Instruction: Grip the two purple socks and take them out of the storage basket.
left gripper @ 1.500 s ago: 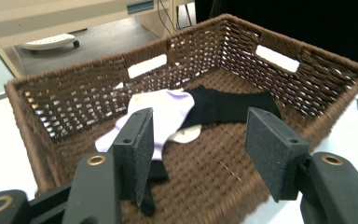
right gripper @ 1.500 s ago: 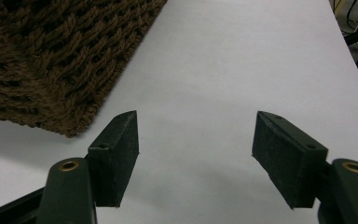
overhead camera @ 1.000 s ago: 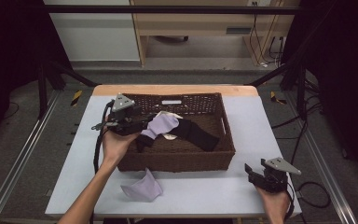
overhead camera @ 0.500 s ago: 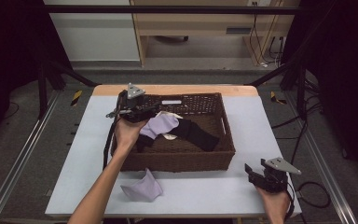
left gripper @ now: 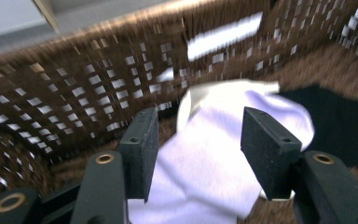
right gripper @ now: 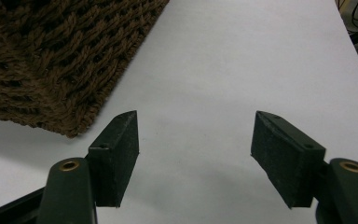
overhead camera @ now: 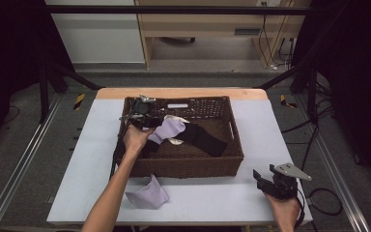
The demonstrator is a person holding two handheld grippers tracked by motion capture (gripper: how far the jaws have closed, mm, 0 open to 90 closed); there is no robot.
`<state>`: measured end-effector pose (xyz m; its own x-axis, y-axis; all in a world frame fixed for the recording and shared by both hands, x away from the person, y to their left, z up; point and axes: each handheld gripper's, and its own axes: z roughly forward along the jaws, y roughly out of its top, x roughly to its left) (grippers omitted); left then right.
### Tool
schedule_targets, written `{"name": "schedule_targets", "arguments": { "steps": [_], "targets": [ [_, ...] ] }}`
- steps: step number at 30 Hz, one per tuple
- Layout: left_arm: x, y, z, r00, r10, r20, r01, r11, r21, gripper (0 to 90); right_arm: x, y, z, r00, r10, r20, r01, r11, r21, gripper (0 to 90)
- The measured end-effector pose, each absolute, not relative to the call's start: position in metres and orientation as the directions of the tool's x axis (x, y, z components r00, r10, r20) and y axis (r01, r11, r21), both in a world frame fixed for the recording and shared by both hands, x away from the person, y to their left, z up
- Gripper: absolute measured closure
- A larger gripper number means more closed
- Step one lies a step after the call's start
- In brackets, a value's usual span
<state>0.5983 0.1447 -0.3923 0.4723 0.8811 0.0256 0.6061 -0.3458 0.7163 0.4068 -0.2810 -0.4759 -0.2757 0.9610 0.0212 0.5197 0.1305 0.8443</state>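
Inside the wicker basket [overhead camera: 188, 166], at its far left corner, the left gripper [left gripper: 196, 140] hangs with its fingers [left gripper: 140, 154] spread wide and empty over a pale lavender sock [left gripper: 205, 172], probably lined up to pinch it. A black sock [overhead camera: 205, 139] lies beside it on the basket floor. Near the desk's [overhead camera: 270, 125] front right corner, the right gripper [right gripper: 193, 154] rests idle, fingers apart, holding nothing. Another lavender sock [overhead camera: 147, 195] lies before the basket. Dark frame rails and cables surround the white desk.
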Motion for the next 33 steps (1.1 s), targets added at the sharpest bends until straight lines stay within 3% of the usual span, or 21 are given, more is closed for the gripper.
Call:
{"name": "schedule_targets", "arguments": {
  "steps": [8, 15, 21, 33],
  "targets": [
    [0.606, 0.144, -0.404, 0.458, 0.888, 0.038, 0.670, -0.373, 0.641, 45.5, 0.407, -0.280, -0.476, -0.279, 0.960, 0.018, 0.515, 0.134, 0.847, 32.3],
    [0.605, 0.135, -0.411, 0.500, 0.858, 0.117, 0.644, -0.459, 0.612, 47.0, 0.407, -0.280, -0.476, -0.279, 0.960, 0.023, 0.519, 0.131, 0.845, 32.2],
    [0.605, 0.129, -0.417, 0.533, 0.836, 0.134, 0.644, -0.503, 0.577, 50.3, 0.407, -0.280, -0.476, -0.282, 0.959, 0.018, 0.514, 0.135, 0.847, 32.2],
    [0.611, 0.127, -0.426, 0.535, 0.840, 0.086, 0.707, -0.501, 0.499, 48.7, 0.407, -0.279, -0.476, -0.284, 0.959, 0.021, 0.515, 0.135, 0.846, 31.8]
  ]
}}
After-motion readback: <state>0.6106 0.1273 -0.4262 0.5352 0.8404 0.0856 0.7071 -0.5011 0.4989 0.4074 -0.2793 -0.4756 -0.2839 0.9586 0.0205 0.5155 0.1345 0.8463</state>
